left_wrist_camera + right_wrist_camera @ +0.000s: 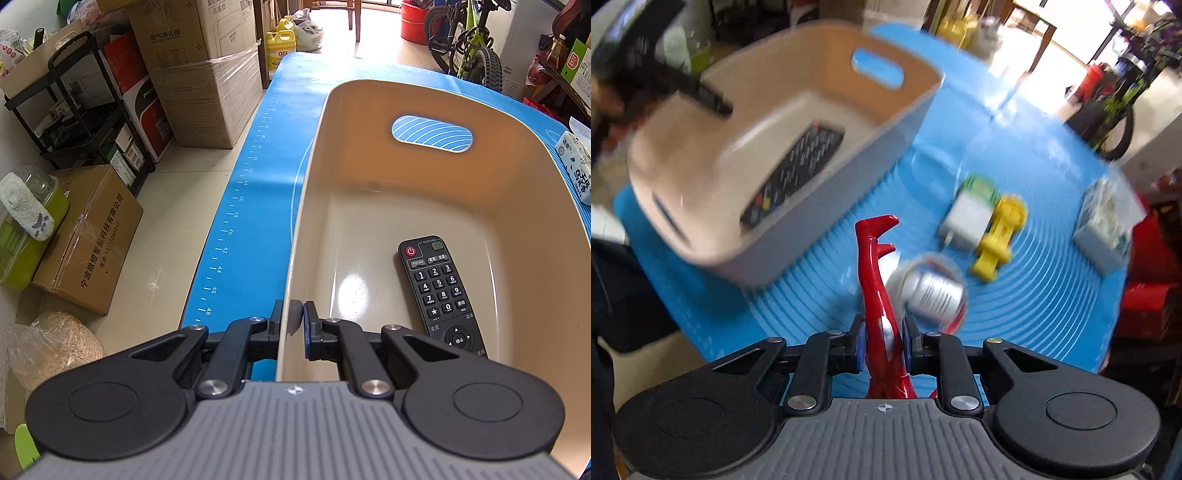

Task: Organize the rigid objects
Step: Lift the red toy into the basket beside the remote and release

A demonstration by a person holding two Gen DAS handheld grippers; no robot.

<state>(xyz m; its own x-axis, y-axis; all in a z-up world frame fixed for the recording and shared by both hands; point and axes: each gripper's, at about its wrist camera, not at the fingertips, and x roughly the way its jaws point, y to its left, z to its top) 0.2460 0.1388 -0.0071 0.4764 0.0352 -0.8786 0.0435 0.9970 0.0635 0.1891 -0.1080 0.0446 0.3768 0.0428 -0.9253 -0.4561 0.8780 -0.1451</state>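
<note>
Right now we have the red tool pinched between the pads of the right gripper; it looks like a shiny red plier or clip, though blur keeps us from naming it surely. It stands at the lower centre of the right wrist view, raised off the blue mat. Meanwhile our left gripper is pressed onto the near wall of the beige bin, steadying it. A black remote already lies inside, at the right of the bin floor.

We judge the step to be carrying the red tool to the bin. Next we need to swing it toward the upper left of the right wrist view, clear the bin's rim, and let go beside the remote.

On the mat wait a silver cylinder, a yellow piece, a white and green plug and a tissue pack. The cylinder lies just beside the tool and could be knocked.
</note>
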